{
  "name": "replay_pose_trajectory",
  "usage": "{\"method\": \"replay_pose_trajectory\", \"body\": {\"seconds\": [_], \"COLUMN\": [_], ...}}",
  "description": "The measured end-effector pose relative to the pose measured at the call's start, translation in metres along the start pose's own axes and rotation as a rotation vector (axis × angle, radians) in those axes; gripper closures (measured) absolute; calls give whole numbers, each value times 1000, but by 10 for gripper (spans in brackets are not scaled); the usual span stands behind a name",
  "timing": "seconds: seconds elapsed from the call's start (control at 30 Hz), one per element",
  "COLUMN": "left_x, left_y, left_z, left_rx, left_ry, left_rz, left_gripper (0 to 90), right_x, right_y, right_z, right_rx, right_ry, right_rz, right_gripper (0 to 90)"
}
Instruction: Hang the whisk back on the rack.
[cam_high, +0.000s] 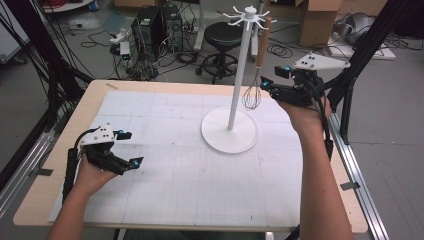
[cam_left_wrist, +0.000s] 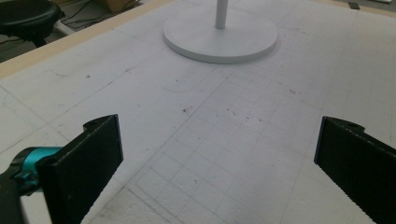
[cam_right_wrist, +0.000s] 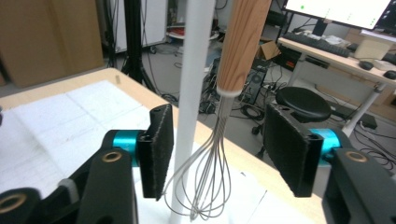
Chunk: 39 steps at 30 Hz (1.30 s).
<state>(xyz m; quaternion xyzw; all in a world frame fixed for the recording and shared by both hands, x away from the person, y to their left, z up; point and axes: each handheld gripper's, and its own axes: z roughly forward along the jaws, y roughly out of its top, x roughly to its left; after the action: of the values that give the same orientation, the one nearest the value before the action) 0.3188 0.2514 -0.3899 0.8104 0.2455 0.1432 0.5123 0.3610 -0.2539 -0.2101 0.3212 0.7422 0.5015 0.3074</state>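
Note:
A whisk (cam_high: 256, 75) with a wooden handle (cam_right_wrist: 243, 42) and wire loops (cam_right_wrist: 208, 182) hangs from a hook of the white stand (cam_high: 239, 70), whose round base (cam_high: 230, 131) rests on the table. My right gripper (cam_high: 272, 77) is open, raised beside the whisk; in the right gripper view the wire loops and the stand's pole (cam_right_wrist: 191, 93) lie between its two jaws, not pinched. My left gripper (cam_high: 129, 148) is open and empty, low over the white mat (cam_left_wrist: 219, 126) at the front left, facing the stand's base (cam_left_wrist: 219, 37).
The white gridded mat (cam_high: 190, 165) covers most of the wooden table (cam_high: 90, 95). Behind the table stand a black stool (cam_high: 222, 40), computer towers (cam_high: 155, 30) with cables, and cardboard boxes (cam_high: 320, 20). Black frame legs (cam_high: 360, 55) rise at the right.

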Motion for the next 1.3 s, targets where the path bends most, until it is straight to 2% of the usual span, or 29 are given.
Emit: {"method": "replay_pose_trajectory", "body": {"seconds": [0.1, 0.23, 0.4, 0.57, 0.8, 0.87, 1.07, 1.3], "left_x": [0, 0, 0, 0, 1, 1, 2, 2], "left_y": [0, 0, 0, 0, 0, 0, 0, 1], "left_z": [1, 0, 0, 1, 2, 2, 1, 1], "left_rx": [2, 0, -4, -6, -10, -13, -24, -35], "left_ry": [0, 0, -4, -6, -13, -12, -19, -29], "left_rz": [1, 0, -6, -2, -11, -14, -17, -18], "left_gripper": [17, 17, 17, 17, 17, 17, 17, 17], "right_x": [2, 5, 13, 17, 26, 28, 36, 43], "right_y": [-6, -16, -29, -38, -53, -57, -70, -88], "right_z": [-4, -7, -8, -6, 0, 2, 4, 4], "right_rx": [-2, -15, -7, 4, 14, 17, 35, 37], "right_ry": [0, 34, 49, 62, 79, 99, 117, 118], "right_rz": [-3, 17, 9, 19, 27, 28, 32, 44], "right_gripper": [407, 394, 381, 368, 302, 292, 254, 213]}}
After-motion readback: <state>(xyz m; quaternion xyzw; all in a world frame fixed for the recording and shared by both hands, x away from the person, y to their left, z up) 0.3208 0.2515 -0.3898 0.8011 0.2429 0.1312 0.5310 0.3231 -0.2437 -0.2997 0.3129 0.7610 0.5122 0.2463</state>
